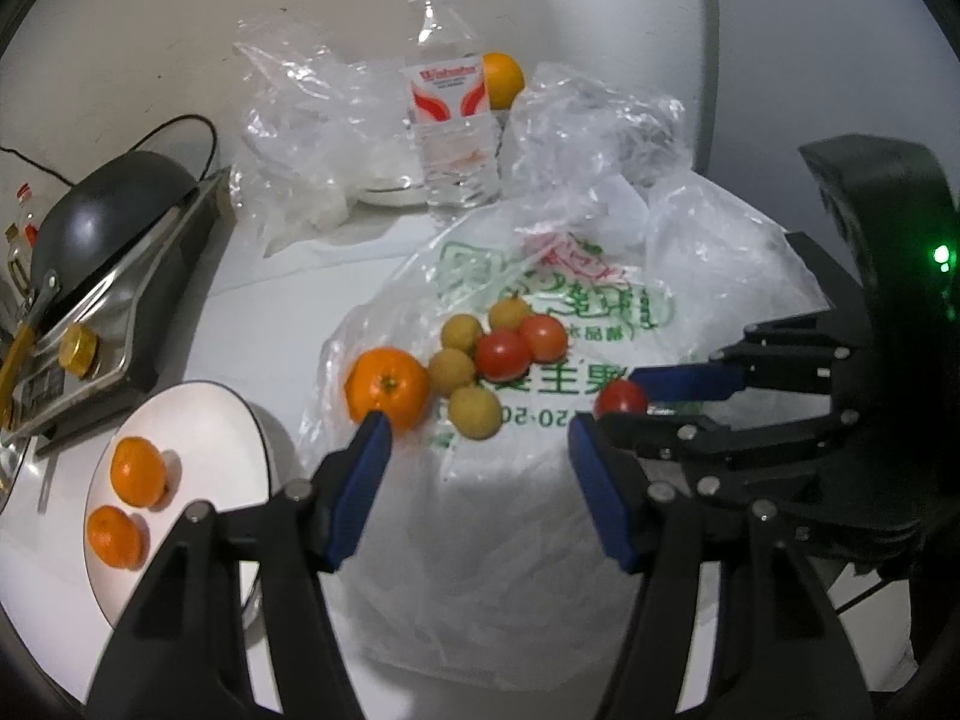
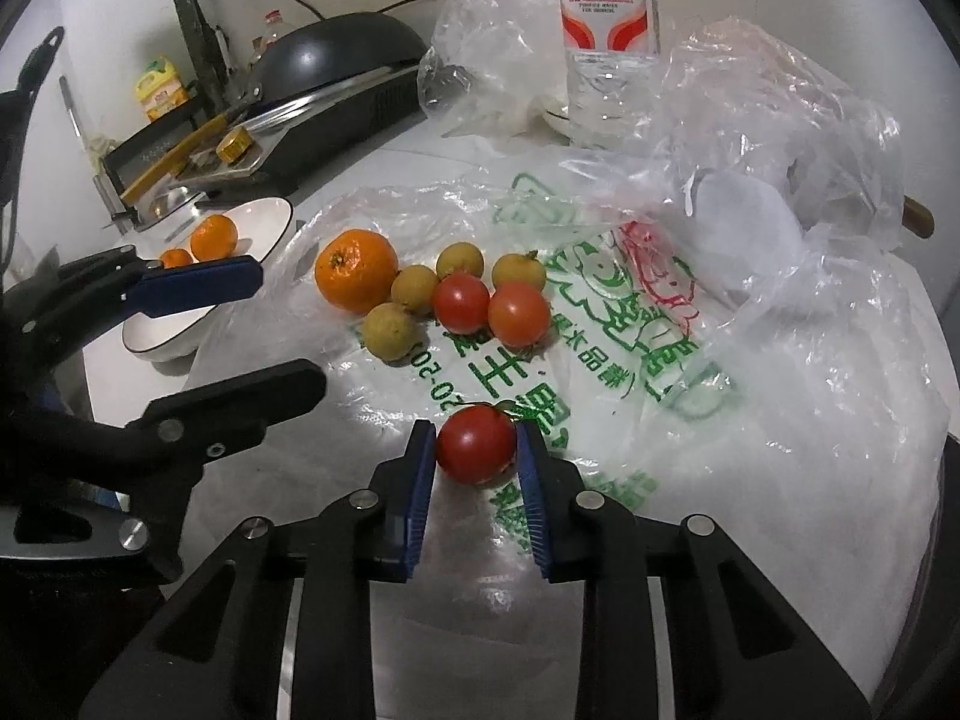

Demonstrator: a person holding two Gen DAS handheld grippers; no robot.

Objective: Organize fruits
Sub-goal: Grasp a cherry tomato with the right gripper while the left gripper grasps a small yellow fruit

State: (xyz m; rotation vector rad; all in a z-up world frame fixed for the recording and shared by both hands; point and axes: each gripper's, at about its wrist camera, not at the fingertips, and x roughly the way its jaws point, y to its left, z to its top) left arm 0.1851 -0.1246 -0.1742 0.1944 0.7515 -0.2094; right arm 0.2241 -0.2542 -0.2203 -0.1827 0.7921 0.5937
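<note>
Right wrist view showed the right gripper (image 2: 477, 450) clamped on a red tomato (image 2: 476, 445), its blue pads pressed against either side of the fruit, low over a printed plastic bag (image 2: 600, 324) spread on the white table (image 2: 384, 156). Beyond that tomato, on the same bag, lay the loose cluster: a large orange (image 2: 356, 270) at the cluster's left end, two more tomatoes (image 2: 491, 307) touching each other at its right, and four small tan longans (image 2: 414, 289) packed between and around them. Left of the bag stood a white bowl (image 2: 264, 222) holding two small mandarins (image 2: 213, 236).

From the left wrist view, the left gripper (image 1: 480, 450) hung with its jaws wide apart and nothing between them, just short of the bag's cluster; its left fingertip (image 1: 373, 431) sat right in front of the orange (image 1: 388, 386), though contact could not be judged. The right gripper (image 1: 612, 414) reached in from the bag's right side with the held tomato (image 1: 620, 398) at its tip, well apart from the cluster. The bowl (image 1: 198, 414) with both mandarins (image 1: 138, 471) sat left of the bag. Behind the bag stood a clear water bottle (image 1: 450, 102) among crumpled clear plastic, with another orange (image 1: 503, 79) just behind the bottle. A dark wok (image 1: 114, 210) rested on a cooker further left of the bag.
</note>
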